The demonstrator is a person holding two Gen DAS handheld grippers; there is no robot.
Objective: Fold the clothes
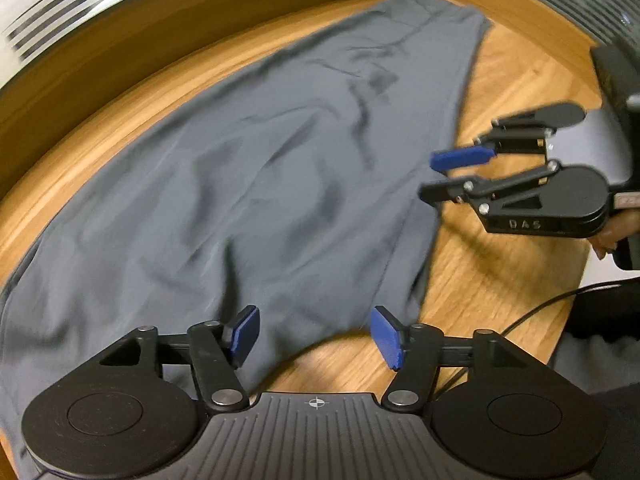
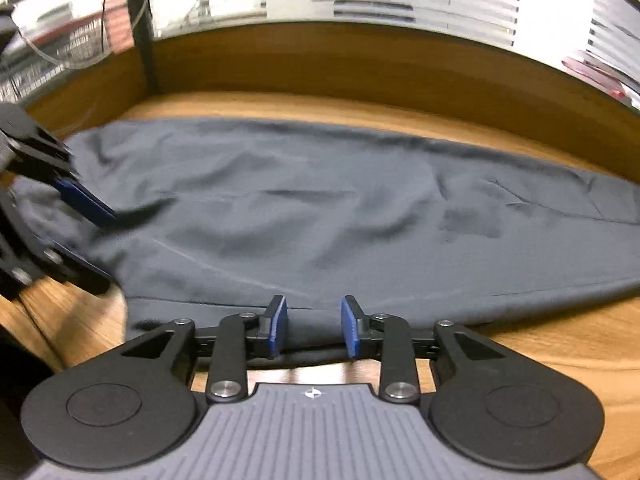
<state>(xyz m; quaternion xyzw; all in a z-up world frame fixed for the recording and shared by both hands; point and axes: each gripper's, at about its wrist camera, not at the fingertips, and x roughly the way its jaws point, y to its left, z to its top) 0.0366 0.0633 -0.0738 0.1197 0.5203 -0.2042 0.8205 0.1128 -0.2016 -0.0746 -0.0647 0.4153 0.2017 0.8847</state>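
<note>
the grey garment (image 1: pixel 248 184) lies spread flat on the wooden table (image 1: pixel 500 264), while the left gripper (image 1: pixel 314 336) and right gripper (image 2: pixel 313 328) both hang above its near edge, jaws apart and gripping nothing.

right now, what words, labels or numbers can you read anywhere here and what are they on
"DAS": raised letters on the black body of the right tool, seen from the left wrist view; a little blurred, so the middle letter is uncertain.
Crosshair mark, no letters: on the ribbed grey plate behind the left tool and behind the right tool in its own view.
Grey trousers: no readable print.
</note>
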